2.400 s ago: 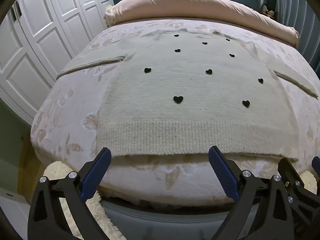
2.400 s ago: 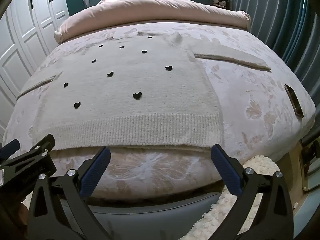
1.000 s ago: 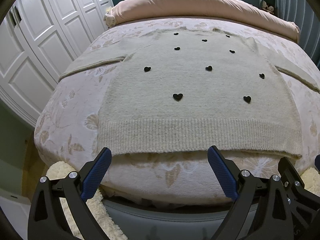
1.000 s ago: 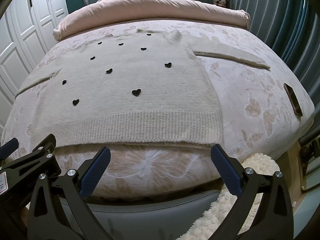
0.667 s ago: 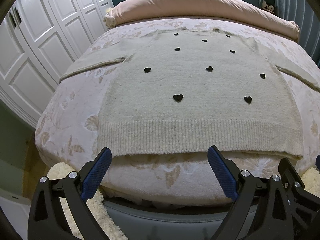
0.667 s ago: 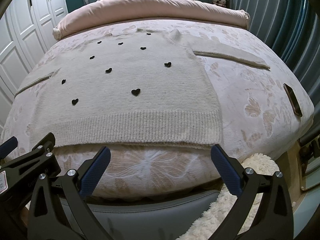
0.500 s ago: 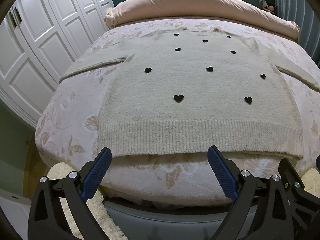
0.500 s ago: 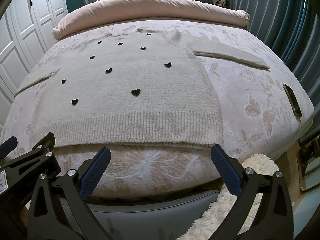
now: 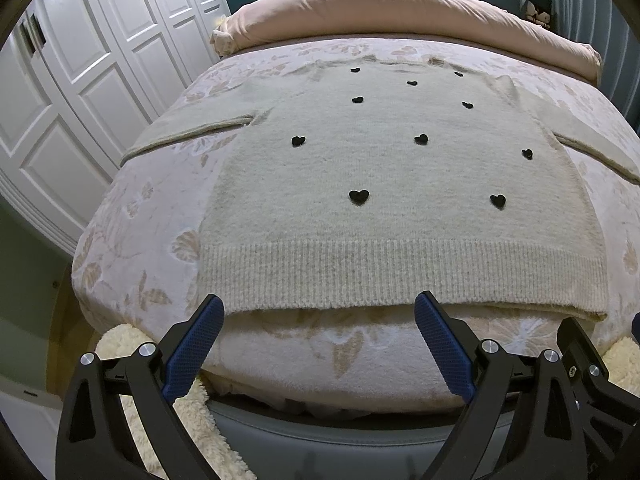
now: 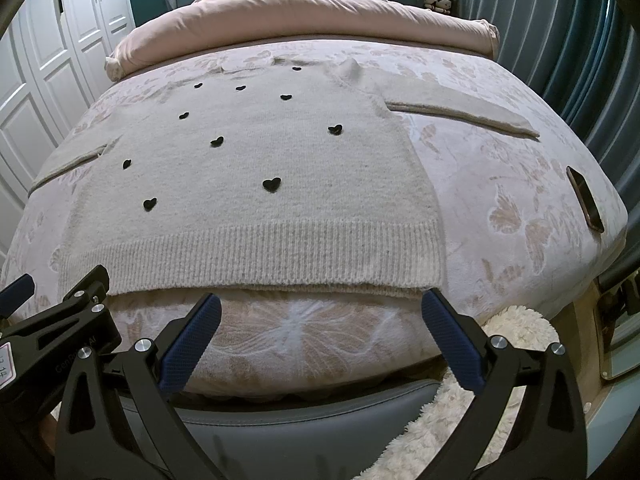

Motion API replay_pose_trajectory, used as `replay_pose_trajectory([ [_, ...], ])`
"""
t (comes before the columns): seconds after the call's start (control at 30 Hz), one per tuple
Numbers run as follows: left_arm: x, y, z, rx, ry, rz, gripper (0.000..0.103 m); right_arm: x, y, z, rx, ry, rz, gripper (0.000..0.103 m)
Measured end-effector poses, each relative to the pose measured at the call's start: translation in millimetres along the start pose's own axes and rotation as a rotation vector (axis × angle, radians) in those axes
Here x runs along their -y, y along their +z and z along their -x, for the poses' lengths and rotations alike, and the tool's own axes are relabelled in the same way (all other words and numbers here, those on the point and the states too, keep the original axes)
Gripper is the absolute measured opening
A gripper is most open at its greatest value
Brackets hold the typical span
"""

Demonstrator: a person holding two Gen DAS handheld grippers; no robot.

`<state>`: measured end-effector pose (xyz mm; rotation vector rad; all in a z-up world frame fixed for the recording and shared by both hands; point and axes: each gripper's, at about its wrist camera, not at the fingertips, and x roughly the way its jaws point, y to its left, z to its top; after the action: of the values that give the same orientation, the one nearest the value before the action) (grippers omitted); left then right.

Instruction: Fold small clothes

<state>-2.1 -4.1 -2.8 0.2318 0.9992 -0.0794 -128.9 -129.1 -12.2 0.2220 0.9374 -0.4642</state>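
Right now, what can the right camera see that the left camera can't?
Only the right wrist view shows the dark phone near the bed's right edge. Only the left wrist view shows the whole left sleeve with the cupboard doors close beside it. Both show the heart sweater lying flat, the pink duvet, and open grippers.

Left gripper (image 10: 24,292) body: faint embossed lettering, not legible; white sticker at edge, digits unclear.

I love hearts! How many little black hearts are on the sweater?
9 on the sweater. Nearest the hem, two; next row, three; then two; one; one. A dark speck near the collar may be a tenth.
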Motion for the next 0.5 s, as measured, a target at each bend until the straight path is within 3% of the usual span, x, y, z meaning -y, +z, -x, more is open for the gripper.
replay_pose_trajectory([
  [0.5,0.3,-0.6,1.0,0.003,0.003,-0.002,0.092,1.0,-0.9,0.4,0.003,-0.006,0.003,0.098],
])
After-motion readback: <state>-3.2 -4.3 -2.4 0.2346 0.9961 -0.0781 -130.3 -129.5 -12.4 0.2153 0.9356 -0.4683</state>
